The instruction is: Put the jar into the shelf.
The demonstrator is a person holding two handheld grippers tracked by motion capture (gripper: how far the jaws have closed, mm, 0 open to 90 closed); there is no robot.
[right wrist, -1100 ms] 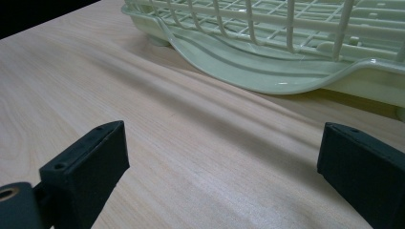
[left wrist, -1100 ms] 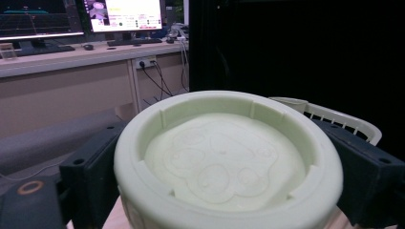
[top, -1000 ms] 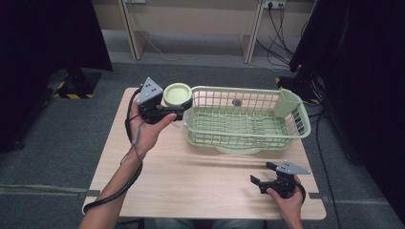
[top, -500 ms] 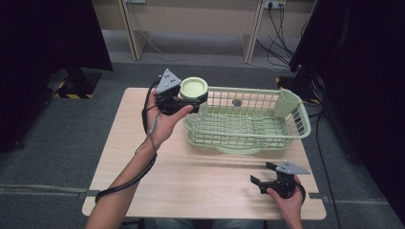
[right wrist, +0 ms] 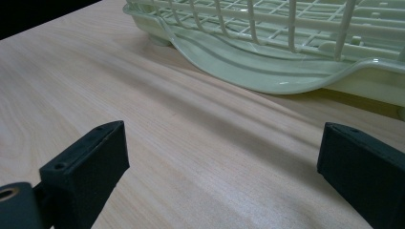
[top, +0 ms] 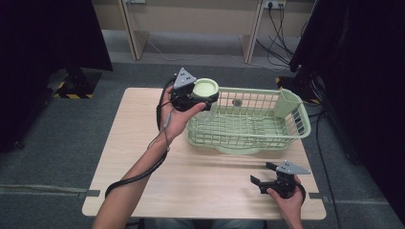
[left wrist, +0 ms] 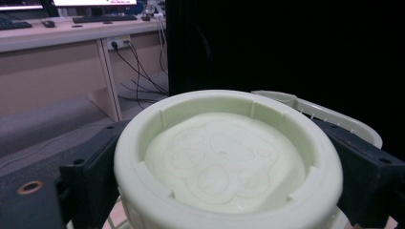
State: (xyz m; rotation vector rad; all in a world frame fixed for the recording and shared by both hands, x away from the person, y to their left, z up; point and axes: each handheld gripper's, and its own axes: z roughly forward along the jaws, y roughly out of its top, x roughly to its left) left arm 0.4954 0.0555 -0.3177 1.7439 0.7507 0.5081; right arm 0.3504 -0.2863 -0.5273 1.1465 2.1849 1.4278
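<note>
A pale green round cup, its base with a paw-print relief facing the left gripper view's camera, is clamped between the jaws of my left gripper. It hangs over the left end of the pale green wire dish rack. Black fingers press on the cup from both sides. My right gripper rests low at the table's front right, open, with bare wood between its fingertips. The rack's drip tray lies ahead of it.
The rack has a cutlery holder at its right end and a small round thing on its far wall. The wooden table is bare on the left and front. Desks and cables stand beyond on grey carpet.
My left gripper has lifted the cup and carried it right, from beside the rack's left end to above its near-left corner. The right gripper has stayed still.
</note>
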